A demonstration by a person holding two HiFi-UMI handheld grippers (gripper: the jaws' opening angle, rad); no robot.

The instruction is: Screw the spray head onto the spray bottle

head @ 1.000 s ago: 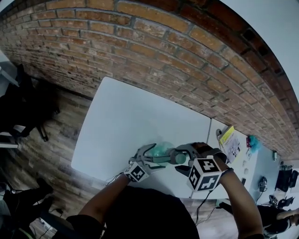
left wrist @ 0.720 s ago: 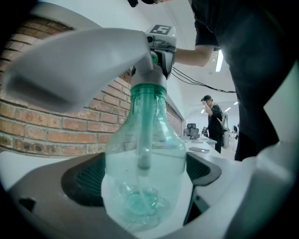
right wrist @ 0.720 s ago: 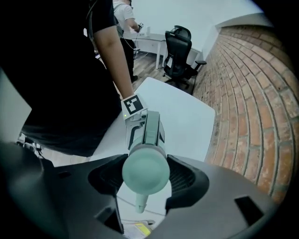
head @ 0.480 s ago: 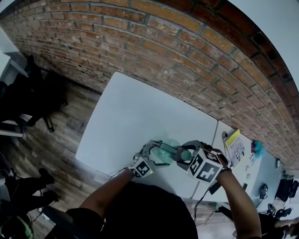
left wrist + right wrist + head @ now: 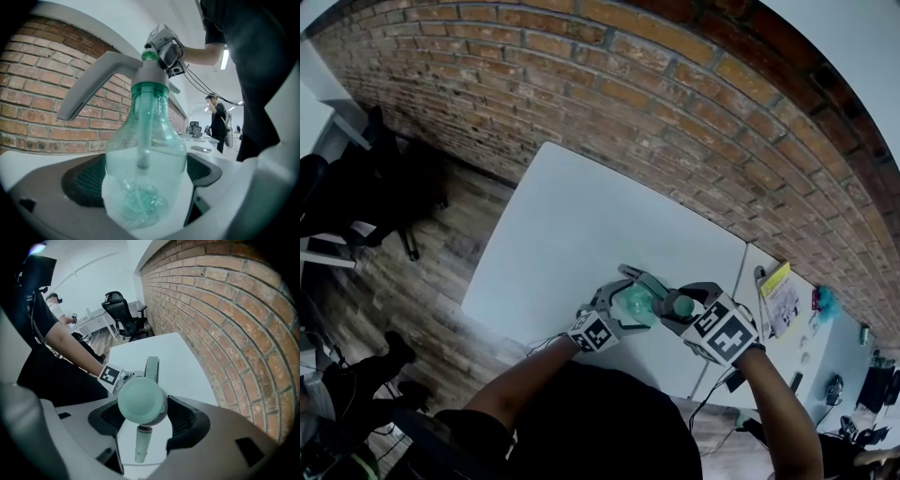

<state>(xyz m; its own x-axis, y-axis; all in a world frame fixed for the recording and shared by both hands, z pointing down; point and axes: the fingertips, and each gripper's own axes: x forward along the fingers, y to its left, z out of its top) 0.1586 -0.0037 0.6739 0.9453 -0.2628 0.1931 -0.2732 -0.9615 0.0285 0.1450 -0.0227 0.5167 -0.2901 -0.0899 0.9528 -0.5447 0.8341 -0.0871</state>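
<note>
Brick wall (image 5: 675,112) behind the bottle. White table (image 5: 572,234) under the bottle, which is over the table's near part; can't tell if it touches the top.

Bottle (image 5: 145,159): clear, green tint, round body. A thin tube (image 5: 142,140) runs down inside it from the neck. Can't tell if there is liquid in it.

Left gripper (image 5: 145,185) is clamped on the bottle's lower body, one jaw on each side.

Gray spray head (image 5: 140,75) sits on the bottle's neck, with a green collar and its trigger sticking out sideways.

Right gripper (image 5: 143,420) is closed around the head's top, at the far end of the bottle from the left gripper.

Yellow booklet (image 5: 780,289) is on the next table, right of the bottle; its print is too small to read. There are black-and-white square markers on both gripper cubes. No readable label on the bottle.
</note>
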